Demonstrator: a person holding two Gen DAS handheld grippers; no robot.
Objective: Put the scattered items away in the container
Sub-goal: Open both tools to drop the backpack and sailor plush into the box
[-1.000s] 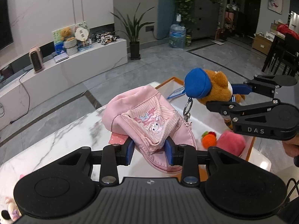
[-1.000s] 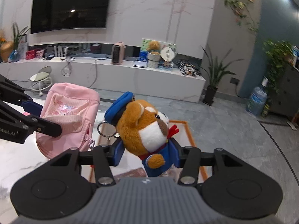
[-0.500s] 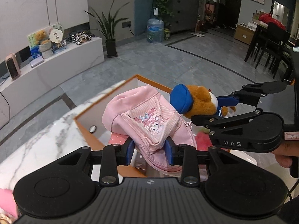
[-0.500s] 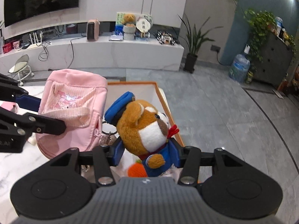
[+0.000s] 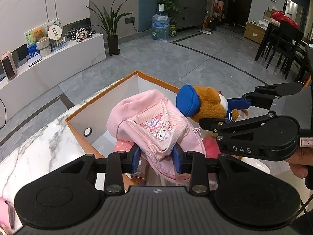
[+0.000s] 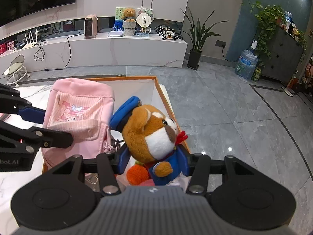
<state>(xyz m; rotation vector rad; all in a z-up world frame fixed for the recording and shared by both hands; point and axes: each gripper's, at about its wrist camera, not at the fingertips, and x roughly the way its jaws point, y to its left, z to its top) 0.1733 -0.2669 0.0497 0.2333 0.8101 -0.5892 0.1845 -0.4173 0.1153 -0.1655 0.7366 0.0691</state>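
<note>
Left wrist view: "DAS" on right gripper (image 5: 225, 115)

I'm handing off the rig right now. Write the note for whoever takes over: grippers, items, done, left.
Left gripper: shut on the pink bag, held over the orange box.
Right gripper: shut on the plush bear, also over the box, beside the bag.
Done: an orange knitted toy and a pink soft item already lie in the box.
Left: lower and release both. Something pink sits at the table's near left edge, too cropped to identify.
</note>
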